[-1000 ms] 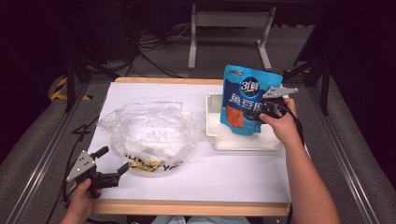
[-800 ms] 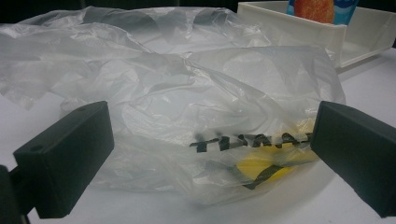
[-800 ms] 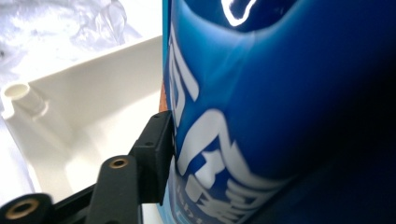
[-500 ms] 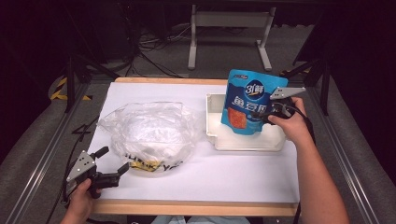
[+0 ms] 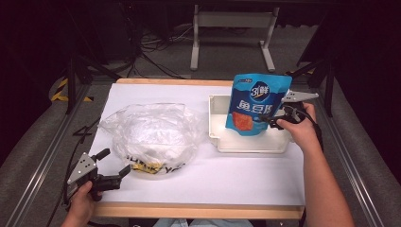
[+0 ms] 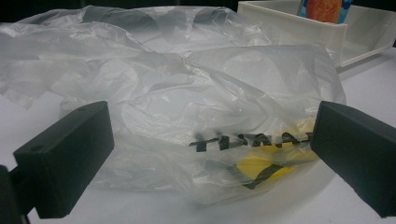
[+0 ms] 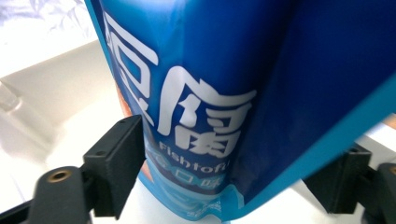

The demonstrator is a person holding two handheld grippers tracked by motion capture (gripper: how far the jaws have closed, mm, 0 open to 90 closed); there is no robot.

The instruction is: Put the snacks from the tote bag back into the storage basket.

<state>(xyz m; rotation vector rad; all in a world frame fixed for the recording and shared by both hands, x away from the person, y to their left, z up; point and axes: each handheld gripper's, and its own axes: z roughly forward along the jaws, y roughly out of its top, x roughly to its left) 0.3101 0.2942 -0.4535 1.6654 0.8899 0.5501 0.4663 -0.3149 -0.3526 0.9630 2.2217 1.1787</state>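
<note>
A blue snack pouch (image 5: 257,101) with white characters stands upright in the white tray (image 5: 217,137) at the right of the table. My right gripper (image 5: 267,120) sits at the pouch's right edge. In the right gripper view the pouch (image 7: 210,93) is between the jaws, which have just been opening and stand apart from it, so the right gripper (image 7: 233,177) is open. A crumpled clear plastic bag (image 5: 151,137) with black and yellow print lies at centre left. My left gripper (image 5: 115,165) rests open at the bag's near left corner, the bag (image 6: 196,107) lying just beyond its spread jaws.
White paper (image 5: 213,184) covers the tabletop, with a wooden edge at the front. The tray's wall (image 6: 289,23) rises behind the bag in the left gripper view. Dark floor, cables and a metal stand (image 5: 231,28) lie beyond the far edge.
The right hand has shifted the pouch a little to the right, over the tray. Its jaws have spread apart. The left hand and the plastic bag have stayed put.
</note>
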